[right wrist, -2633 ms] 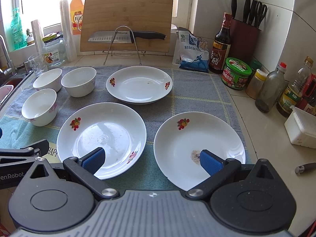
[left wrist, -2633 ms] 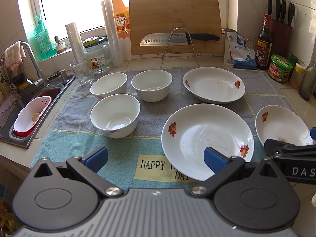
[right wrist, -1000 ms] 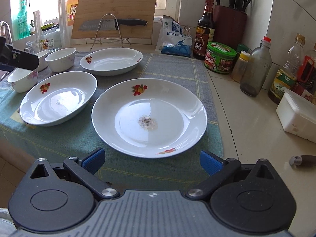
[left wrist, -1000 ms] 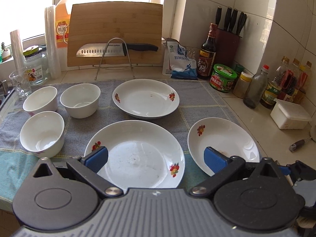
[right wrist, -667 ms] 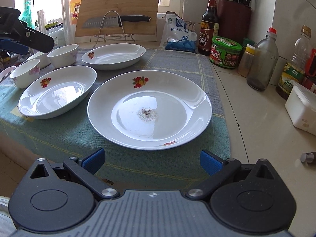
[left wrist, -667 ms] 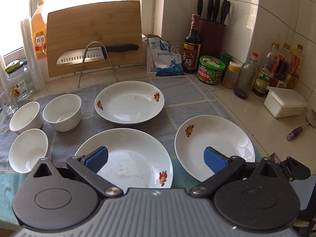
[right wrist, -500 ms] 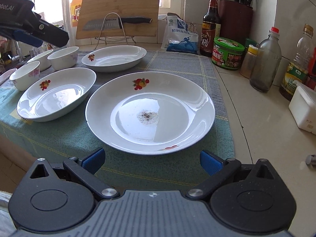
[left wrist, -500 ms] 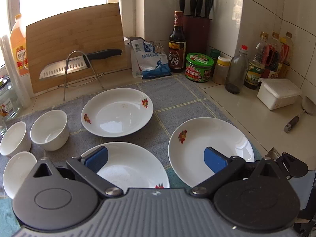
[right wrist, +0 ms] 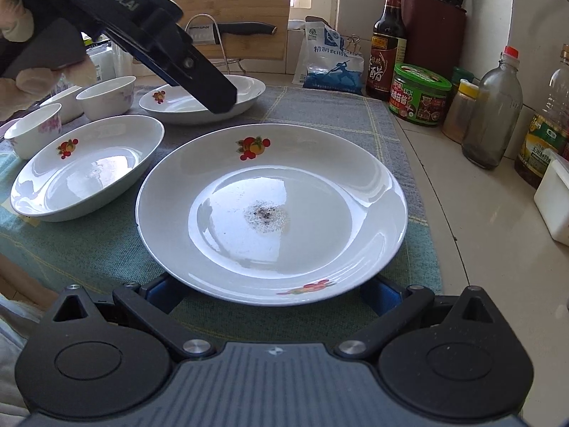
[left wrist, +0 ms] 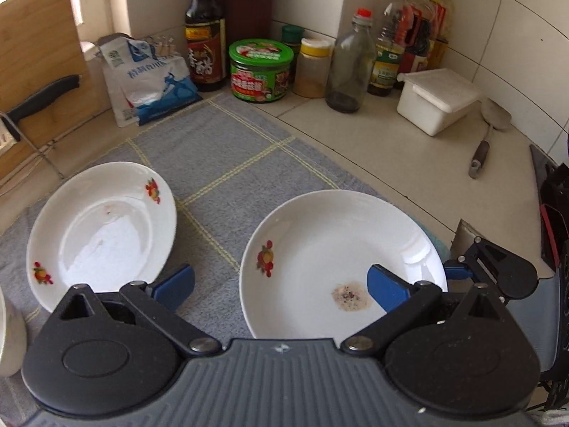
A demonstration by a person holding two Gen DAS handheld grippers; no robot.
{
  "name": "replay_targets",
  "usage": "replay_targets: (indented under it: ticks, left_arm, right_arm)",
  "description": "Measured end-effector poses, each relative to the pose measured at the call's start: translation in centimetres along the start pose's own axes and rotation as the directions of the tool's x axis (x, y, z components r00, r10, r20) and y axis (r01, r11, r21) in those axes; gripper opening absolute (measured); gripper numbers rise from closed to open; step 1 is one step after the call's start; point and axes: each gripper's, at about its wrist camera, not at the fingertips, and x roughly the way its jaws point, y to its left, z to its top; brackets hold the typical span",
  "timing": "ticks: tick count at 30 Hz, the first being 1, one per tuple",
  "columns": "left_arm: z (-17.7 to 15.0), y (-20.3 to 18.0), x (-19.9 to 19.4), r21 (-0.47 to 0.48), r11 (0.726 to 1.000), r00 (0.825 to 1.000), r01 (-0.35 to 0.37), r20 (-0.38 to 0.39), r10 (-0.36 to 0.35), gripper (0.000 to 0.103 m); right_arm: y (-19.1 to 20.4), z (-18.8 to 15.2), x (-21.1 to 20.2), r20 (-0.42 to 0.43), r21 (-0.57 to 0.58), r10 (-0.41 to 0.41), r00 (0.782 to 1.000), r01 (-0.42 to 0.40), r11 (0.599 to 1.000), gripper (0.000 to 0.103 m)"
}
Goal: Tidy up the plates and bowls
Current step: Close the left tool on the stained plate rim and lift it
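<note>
A white flowered plate [right wrist: 320, 192] with a dark speck patch lies on the towel [right wrist: 89, 249], right in front of my right gripper [right wrist: 272, 299]. That gripper is open, and its blue pads sit low at either side of the plate's near rim. My left gripper [left wrist: 281, 288] hangs open and empty above the same plate [left wrist: 320, 242], with its right pad over the plate's bowl. In the right wrist view, the left gripper [right wrist: 217, 99] slants down over the far plate [right wrist: 249, 90]. A deep plate [right wrist: 89, 170] and three bowls [right wrist: 106, 96] stand at the left.
Bottles [right wrist: 492, 106], a green-lidded jar [right wrist: 419, 94], a white box [left wrist: 437, 101] and a spatula [left wrist: 487, 135] stand along the right tiled wall. A salt bag [right wrist: 330, 60], knife block [right wrist: 434, 28] and cutting board [right wrist: 249, 3] with a knife line the back. The counter's front edge is close below.
My left gripper has swung right, from the bowls to over the right plate. My right gripper has dropped and closed in on that plate's near rim.
</note>
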Motion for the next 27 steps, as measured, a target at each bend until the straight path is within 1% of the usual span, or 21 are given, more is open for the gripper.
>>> replay_targets:
  ticks: [1,2,5,7,11,15,17,18,23,27]
  left_arm:
    - [0.3,0.1,0.9,0.008,0.999,0.999,0.038,-0.024,-0.038,0.102]
    - [0.5,0.1,1.4,0.015,0.998,0.998,0.059,-0.04,-0.058,0.102]
    - [1.1,0.1,3.5,0.04,0.995,0.992,0.093,-0.087,-0.09,0.102]
    - [1.5,0.3,4.7,0.041,0.992,0.986,0.121,-0.124,-0.115,0.102]
    - [1.9,0.7,6.3,0.028,0.981,0.966,0.193,-0.181,-0.185,0.102]
    - [2.1,1.1,7.7,0.011,0.97,0.944,0.243,-0.233,-0.234,0.102]
    - [2.1,1.6,8.5,-0.028,0.962,0.926,0.271,-0.264,-0.269,0.102]
    - [2.2,2.0,8.5,-0.046,0.957,0.923,0.285,-0.255,-0.287,0.102]
    - [2.6,2.5,8.8,-0.058,0.947,0.91,0.315,-0.265,-0.318,0.102]
    - [3.0,2.0,9.0,0.014,0.946,0.902,0.325,-0.303,-0.306,0.102]
  right_arm:
    - [0.0,0.0,0.0,0.0,0.0,0.0,1.0,0.0,1.0,0.103]
    - [0.0,0.0,0.0,-0.002,0.003,-0.001,1.0,0.001,1.0,0.103]
    - [0.0,0.2,0.1,-0.016,0.009,-0.005,1.0,0.005,1.0,0.103]
    - [0.0,0.3,0.1,-0.025,0.012,-0.009,1.0,0.009,1.0,0.103]
    - [0.1,0.4,0.2,-0.03,0.012,-0.012,0.999,0.012,1.0,0.103]
    - [0.0,0.2,0.2,-0.012,0.009,-0.01,1.0,0.01,1.0,0.103]
    - [0.0,0.1,0.2,-0.003,0.007,-0.008,1.0,0.008,1.0,0.103]
    - [0.0,0.1,0.1,-0.001,0.007,-0.008,1.0,0.008,1.0,0.103]
    - [0.0,0.0,0.1,0.011,-0.002,0.0,1.0,0.0,1.0,0.103]
    - [-0.1,-0.1,0.1,0.017,-0.01,0.01,1.0,-0.01,1.0,0.103]
